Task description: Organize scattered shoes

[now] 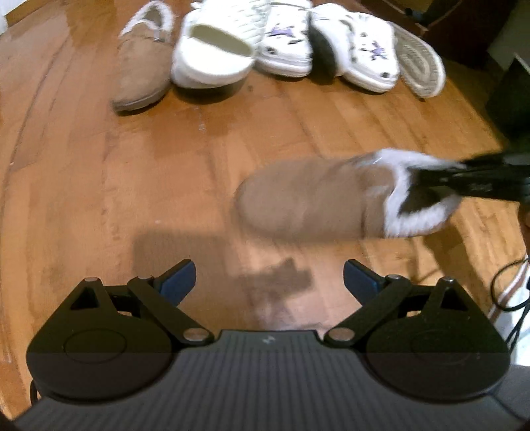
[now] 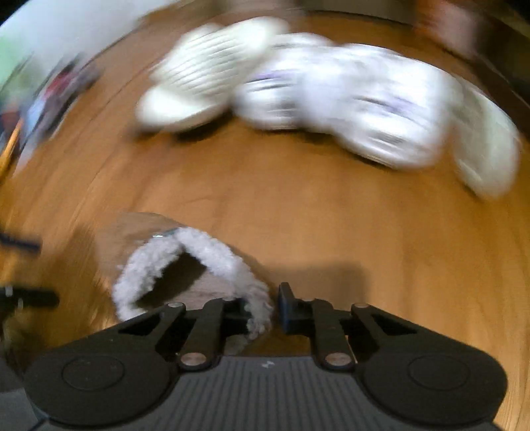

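Observation:
In the left wrist view my left gripper (image 1: 270, 278) is open over bare wooden floor (image 1: 99, 185), holding nothing. A tan slipper with a white fleece collar (image 1: 308, 199) lies just ahead of it. My right gripper (image 1: 427, 180) comes in from the right and grips that collar. In the blurred right wrist view, the right gripper (image 2: 270, 310) is shut on the fleece rim of this slipper (image 2: 149, 265). Its matching tan slipper (image 1: 142, 69) lies at the back left beside a white slip-on (image 1: 212, 56) and two white clogs with purple charms (image 1: 285, 43).
An overturned shoe showing its pale sole (image 1: 420, 66) leans at the right end of the back row. Dark furniture (image 1: 463, 26) stands behind it at the right. Black cables (image 1: 510, 291) trail at the lower right.

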{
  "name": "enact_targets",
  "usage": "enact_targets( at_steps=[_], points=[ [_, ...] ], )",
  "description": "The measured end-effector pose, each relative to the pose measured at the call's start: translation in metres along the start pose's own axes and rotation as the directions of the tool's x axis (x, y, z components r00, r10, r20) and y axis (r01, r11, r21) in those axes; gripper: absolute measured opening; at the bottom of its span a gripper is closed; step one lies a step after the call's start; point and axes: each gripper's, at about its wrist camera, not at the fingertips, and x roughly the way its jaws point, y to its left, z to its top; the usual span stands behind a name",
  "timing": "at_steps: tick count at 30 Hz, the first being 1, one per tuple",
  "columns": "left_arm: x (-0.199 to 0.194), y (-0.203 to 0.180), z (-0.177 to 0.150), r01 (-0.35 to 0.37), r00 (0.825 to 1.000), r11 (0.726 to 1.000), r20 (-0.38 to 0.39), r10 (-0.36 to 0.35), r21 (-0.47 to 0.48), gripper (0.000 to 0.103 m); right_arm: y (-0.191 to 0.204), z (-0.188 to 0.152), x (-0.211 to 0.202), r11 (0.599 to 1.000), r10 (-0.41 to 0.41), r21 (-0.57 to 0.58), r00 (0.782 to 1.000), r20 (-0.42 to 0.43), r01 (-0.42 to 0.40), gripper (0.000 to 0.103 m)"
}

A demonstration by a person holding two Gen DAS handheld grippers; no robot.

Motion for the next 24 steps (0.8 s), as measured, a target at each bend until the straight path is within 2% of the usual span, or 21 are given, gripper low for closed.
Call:
enact_targets(
  at_steps=[1, 2, 3, 4, 6, 7, 8, 9, 10, 11, 12, 13, 14, 15, 16, 17, 18, 20, 21, 22, 24],
  points=[
    [0.000, -0.003, 0.000, 0.012, 1.000, 1.000, 0.002, -0.013, 0.006, 0.097, -0.010, -0.004, -0.005, 0.999, -0.014, 0.038, 1.000, 0.012, 0.013, 0.015],
    [0.000, -0.005, 0.000, 0.024, 1.000, 1.000, 0.003, -0.024, 0.011, 0.097, -0.035, -0.016, -0.015, 0.988, -0.039, 0.150, 0.999, 0.031, 0.034, 0.015],
    [0.002, -0.007, -0.001, 0.036, 0.999, 0.999, 0.004, -0.036, 0.016, 0.097, -0.061, -0.029, -0.024, 0.954, -0.050, 0.297, 0.998, 0.031, 0.038, 0.015],
    [0.003, -0.009, -0.002, 0.048, 0.999, 0.999, 0.005, -0.048, 0.020, 0.097, -0.085, -0.043, -0.031, 0.903, -0.056, 0.427, 0.998, 0.029, 0.038, 0.015],
    [0.008, -0.011, -0.002, 0.079, 0.997, 0.997, 0.006, -0.079, 0.022, 0.097, -0.117, -0.063, -0.041, 0.830, -0.021, 0.558, 0.999, 0.024, 0.004, 0.015],
    [0.011, -0.012, -0.001, 0.093, 0.996, 0.996, 0.012, -0.094, 0.016, 0.097, -0.125, -0.068, -0.040, 0.806, -0.009, 0.591, 1.000, 0.024, -0.007, 0.015],
    [0.014, -0.013, 0.001, 0.111, 0.994, 0.994, 0.017, -0.111, 0.009, 0.097, -0.137, -0.077, -0.043, 0.753, -0.001, 0.658, 1.000, 0.031, -0.020, 0.015],
    [0.016, -0.015, 0.002, 0.118, 0.993, 0.993, 0.019, -0.118, 0.006, 0.097, -0.139, -0.081, -0.045, 0.742, 0.001, 0.670, 1.000, 0.031, -0.021, 0.015],
    [0.018, -0.018, 0.004, 0.121, 0.992, 0.993, 0.024, -0.121, 0.007, 0.097, -0.140, -0.084, -0.047, 0.744, -0.001, 0.668, 1.000, 0.030, -0.019, 0.015],
    [0.019, -0.021, 0.004, 0.120, 0.992, 0.993, 0.029, -0.120, 0.012, 0.097, -0.134, -0.083, -0.047, 0.767, -0.011, 0.642, 1.000, 0.015, -0.002, 0.016],
    [0.019, -0.024, 0.004, 0.114, 0.993, 0.993, 0.034, -0.115, 0.019, 0.097, -0.127, -0.082, -0.046, 0.793, -0.021, 0.609, 1.000, 0.002, 0.016, 0.022],
    [0.020, -0.028, 0.004, 0.106, 0.994, 0.994, 0.037, -0.107, 0.028, 0.097, -0.120, -0.078, -0.045, 0.841, -0.033, 0.540, 0.999, -0.010, 0.033, 0.035],
    [0.022, -0.033, 0.003, 0.094, 0.995, 0.995, 0.034, -0.095, 0.043, 0.097, -0.111, -0.074, -0.044, 0.887, -0.046, 0.460, 0.999, -0.015, 0.048, 0.044],
    [0.023, -0.038, 0.000, 0.086, 0.996, 0.995, 0.027, -0.088, 0.057, 0.097, -0.096, -0.070, -0.046, 0.937, -0.062, 0.344, 0.998, 0.012, 0.054, 0.069],
    [0.023, -0.040, -0.001, 0.085, 0.996, 0.994, 0.017, -0.086, 0.065, 0.097, -0.087, -0.068, -0.051, 0.958, -0.071, 0.281, 0.997, 0.036, 0.058, 0.086],
    [0.023, -0.043, -0.003, 0.085, 0.996, 0.994, 0.006, -0.086, 0.072, 0.097, -0.075, -0.066, -0.051, 0.980, -0.090, 0.185, 0.993, 0.078, 0.074, 0.089],
    [0.024, -0.045, -0.004, 0.087, 0.996, 0.993, -0.006, -0.087, 0.078, 0.097, -0.064, -0.064, -0.051, 0.991, -0.103, 0.093, 0.988, 0.116, 0.093, 0.089],
    [0.028, -0.056, -0.002, 0.069, 0.997, 0.993, -0.022, -0.067, 0.093, 0.097, -0.058, -0.060, -0.039, 0.993, -0.119, 0.003, 0.986, 0.118, 0.120, 0.088],
    [0.031, -0.062, 0.002, 0.057, 0.998, 0.993, -0.024, -0.055, 0.101, 0.097, -0.057, -0.058, -0.029, 0.991, -0.128, -0.029, 0.987, 0.097, 0.131, 0.080],
    [0.033, -0.068, 0.005, 0.047, 0.999, 0.993, -0.026, -0.045, 0.110, 0.097, -0.058, -0.056, -0.019, 0.991, -0.128, -0.041, 0.989, 0.069, 0.131, 0.055],
    [0.041, -0.088, 0.013, 0.043, 0.998, 0.989, -0.042, -0.037, 0.140, 0.097, -0.064, -0.054, -0.002, 0.988, -0.148, -0.038, 0.989, 0.032, 0.149, 0.028]
  ],
)
